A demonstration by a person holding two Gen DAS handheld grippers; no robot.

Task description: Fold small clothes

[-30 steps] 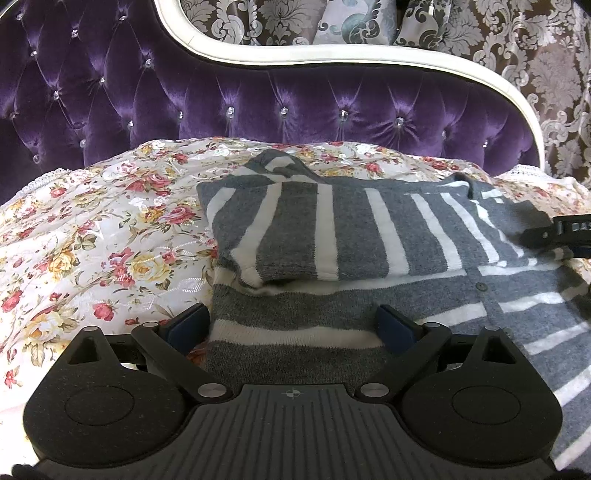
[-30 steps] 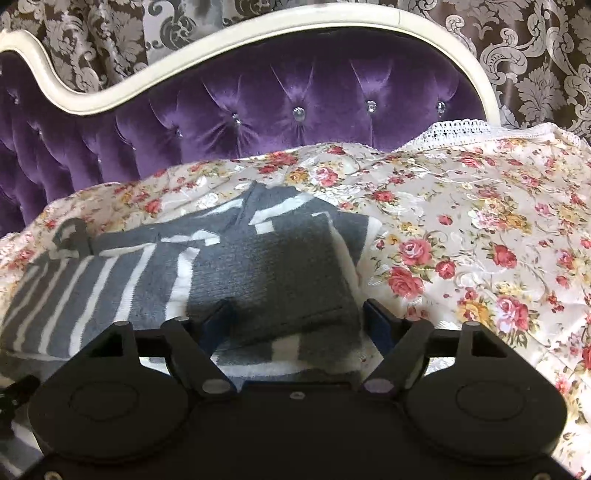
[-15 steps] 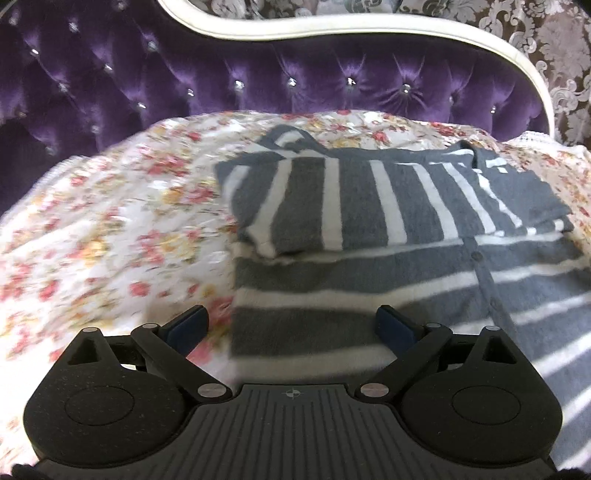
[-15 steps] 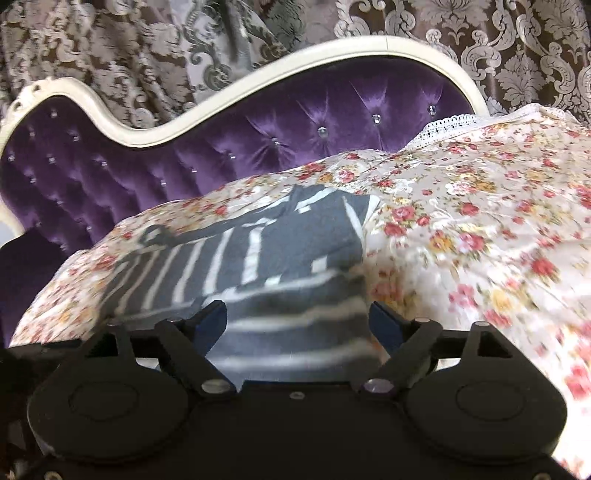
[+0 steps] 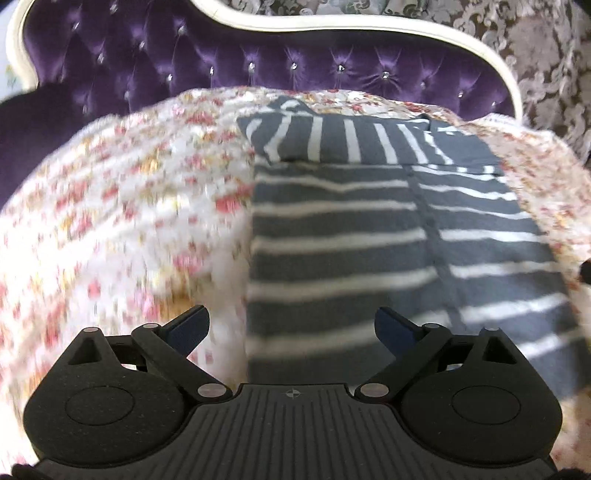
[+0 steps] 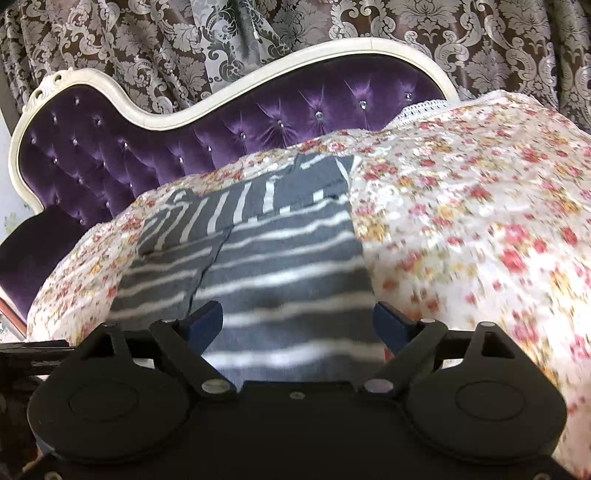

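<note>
A grey cardigan with white stripes (image 5: 343,240) lies flat on the floral bedspread (image 5: 122,206), both sleeves folded across its far end. My left gripper (image 5: 291,328) hovers open above the garment's near left edge, nothing between its blue pads. In the right wrist view the same cardigan (image 6: 280,258) stretches away from me. My right gripper (image 6: 297,325) hangs over its near right part, jaws wide and still opening, holding nothing.
A purple tufted headboard with a cream frame (image 5: 295,70) rises behind the bed. Patterned curtains (image 6: 258,29) hang beyond it. The floral spread (image 6: 480,221) runs wide to the right of the cardigan.
Both grippers have pulled back toward me and risen, so the whole cardigan now shows. The right gripper's jaws have spread a little wider. The cardigan has not moved.
</note>
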